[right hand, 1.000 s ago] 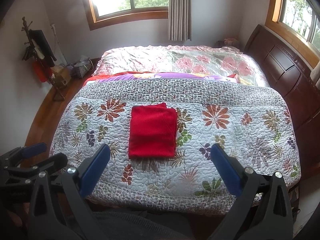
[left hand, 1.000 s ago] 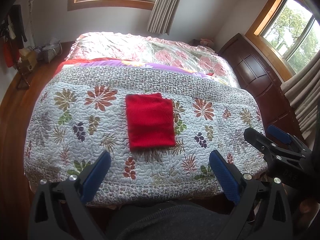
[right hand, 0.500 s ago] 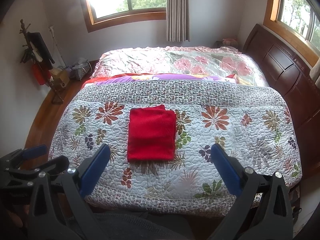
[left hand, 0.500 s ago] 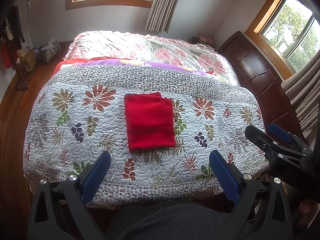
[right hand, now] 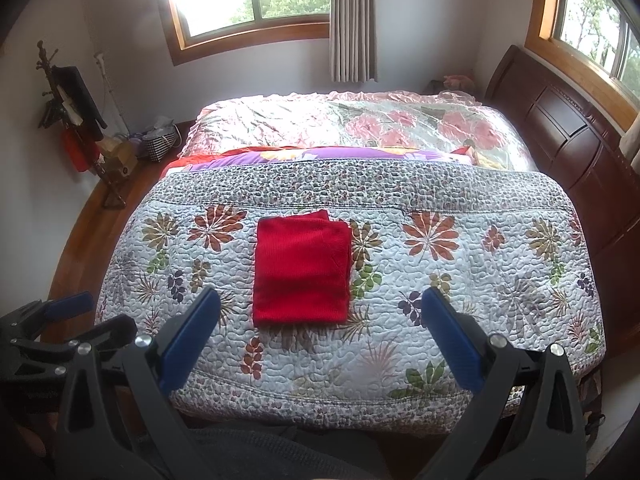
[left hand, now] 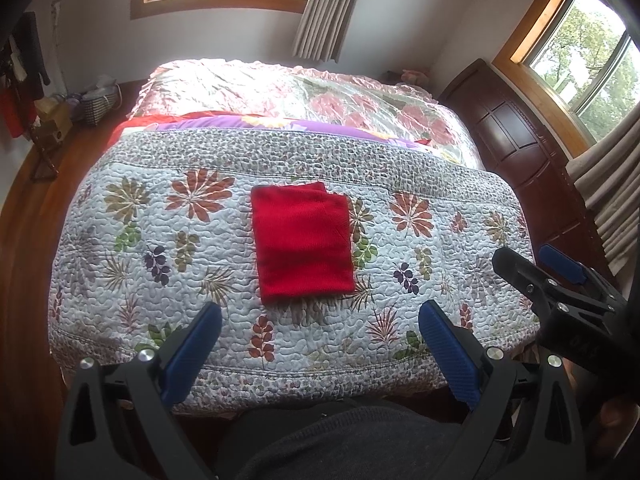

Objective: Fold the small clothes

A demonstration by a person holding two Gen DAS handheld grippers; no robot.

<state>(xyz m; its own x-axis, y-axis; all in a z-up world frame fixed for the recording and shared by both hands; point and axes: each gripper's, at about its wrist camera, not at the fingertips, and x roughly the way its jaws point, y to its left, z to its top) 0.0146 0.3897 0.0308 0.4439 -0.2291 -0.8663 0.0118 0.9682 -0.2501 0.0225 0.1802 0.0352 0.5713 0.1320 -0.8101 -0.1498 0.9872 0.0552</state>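
A red knitted garment (left hand: 302, 242) (right hand: 302, 270) lies folded into a neat rectangle on the floral quilt (left hand: 160, 240) (right hand: 460, 280) that covers the near end of the bed. My left gripper (left hand: 320, 316) is open, held back above the quilt's near edge, with nothing between its blue pads (left hand: 192, 348). My right gripper (right hand: 320, 300) is also open and empty, pulled back from the garment; in the left wrist view it shows at the right (left hand: 536, 264). The left gripper shows at the lower left of the right wrist view (right hand: 64, 316). Neither touches the cloth.
A pink floral bedspread (right hand: 360, 124) covers the far half of the bed. A dark wooden headboard (right hand: 568, 136) runs along the right. A coat stand (right hand: 72, 108) and baskets (right hand: 160, 144) stand at the left wall on a wooden floor. A person's dark clothing (left hand: 340, 440) fills the bottom.
Both grippers have drawn slightly back and up from the bed, staying open. The red garment lies unmoved.
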